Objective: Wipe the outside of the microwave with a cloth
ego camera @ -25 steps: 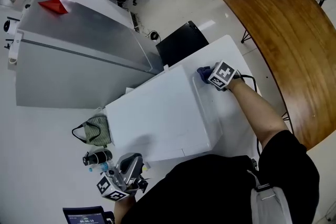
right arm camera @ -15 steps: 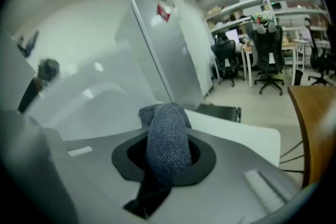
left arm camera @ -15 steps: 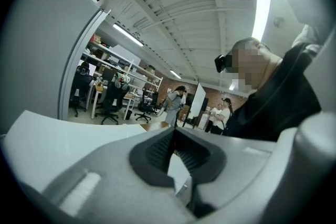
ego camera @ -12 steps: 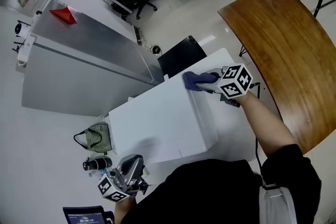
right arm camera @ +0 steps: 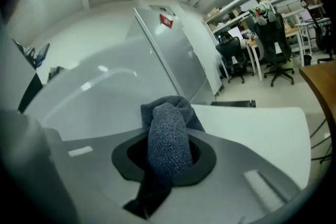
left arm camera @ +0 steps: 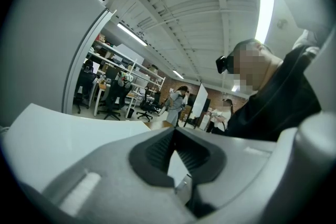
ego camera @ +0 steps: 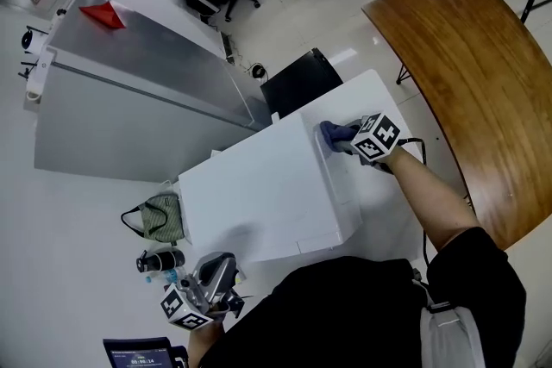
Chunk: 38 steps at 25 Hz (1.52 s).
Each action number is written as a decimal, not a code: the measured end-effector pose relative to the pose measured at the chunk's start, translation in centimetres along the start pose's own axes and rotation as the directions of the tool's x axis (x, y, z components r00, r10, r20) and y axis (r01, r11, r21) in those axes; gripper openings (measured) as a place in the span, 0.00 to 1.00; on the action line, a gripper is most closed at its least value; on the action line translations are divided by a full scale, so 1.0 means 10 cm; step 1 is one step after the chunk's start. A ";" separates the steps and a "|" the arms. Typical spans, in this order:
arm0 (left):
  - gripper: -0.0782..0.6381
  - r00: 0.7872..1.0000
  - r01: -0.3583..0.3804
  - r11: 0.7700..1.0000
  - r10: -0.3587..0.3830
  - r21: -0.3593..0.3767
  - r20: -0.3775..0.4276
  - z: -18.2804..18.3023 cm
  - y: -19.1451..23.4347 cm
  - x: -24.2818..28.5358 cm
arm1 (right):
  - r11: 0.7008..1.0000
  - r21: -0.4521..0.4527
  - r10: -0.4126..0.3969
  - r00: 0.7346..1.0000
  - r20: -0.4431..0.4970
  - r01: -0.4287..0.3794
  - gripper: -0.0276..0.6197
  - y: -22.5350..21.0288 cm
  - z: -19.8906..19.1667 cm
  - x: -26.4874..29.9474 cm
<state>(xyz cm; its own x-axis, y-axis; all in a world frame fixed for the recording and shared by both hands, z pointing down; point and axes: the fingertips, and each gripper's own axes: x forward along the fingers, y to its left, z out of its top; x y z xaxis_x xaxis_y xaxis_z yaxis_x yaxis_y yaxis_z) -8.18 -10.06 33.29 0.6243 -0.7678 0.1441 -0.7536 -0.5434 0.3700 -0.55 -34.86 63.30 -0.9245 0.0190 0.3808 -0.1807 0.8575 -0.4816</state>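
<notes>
Risk, as judged: cloth (right arm camera: 167, 136) is bunched and pinched by one fold only. Drag over the casing edge could pull it free, and bare jaw tips would then scrape the paint.

- Right tongs (right arm camera: 168, 161): clamped tight on cloth, wad bulging past tips.
- Left tongs (left arm camera: 176, 139): tips together, nothing between, idle at desk (ego camera: 379, 95) near edge.
- Cloth touches microwave (ego camera: 259, 194) at far right corner of top.

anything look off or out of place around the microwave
Nothing stands out: the white box-shaped microwave sits level on the white table, and the right gripper holds the blue-grey knitted cloth at its top edge.
</notes>
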 end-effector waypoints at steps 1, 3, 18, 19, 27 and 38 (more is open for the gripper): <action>0.11 1.000 -0.003 1.000 0.003 -0.002 -0.002 -0.01 0.01 -0.01 | 0.999 0.006 -0.032 0.997 -0.065 0.032 0.12 -0.13 -0.22 0.10; 0.11 1.000 -0.010 1.000 0.010 0.000 -0.003 -0.02 0.00 -0.01 | 0.994 -0.032 -0.109 0.970 -0.218 0.105 0.12 -0.33 -0.64 0.26; 0.11 0.999 -0.017 1.000 0.016 0.020 0.034 0.02 -0.09 -0.05 | 0.983 -0.147 0.155 0.941 0.302 -0.114 0.12 1.01 1.06 -0.83; 0.11 0.999 -0.016 1.000 0.016 0.017 0.030 0.00 -0.09 -0.05 | 0.979 -0.164 0.164 0.938 0.304 -0.118 0.12 1.07 1.05 -0.79; 0.11 1.000 -0.019 1.000 0.019 0.018 0.003 -0.05 -0.15 -0.04 | 0.999 -0.025 0.025 0.996 0.085 -0.022 0.12 0.38 -0.11 -0.23; 0.11 1.000 -0.012 1.000 0.012 0.028 -0.003 -0.06 -0.21 -0.01 | 0.986 -0.059 -0.163 0.954 -0.251 0.153 0.12 -0.18 -0.91 0.11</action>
<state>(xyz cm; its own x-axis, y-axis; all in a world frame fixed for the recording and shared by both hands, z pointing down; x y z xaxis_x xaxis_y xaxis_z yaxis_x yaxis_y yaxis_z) -6.57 -8.64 33.10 0.6158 -0.7733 0.1510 -0.7665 -0.5436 0.3420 1.86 -31.73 71.78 -0.7683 0.0074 0.6400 -0.2999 0.8792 -0.3703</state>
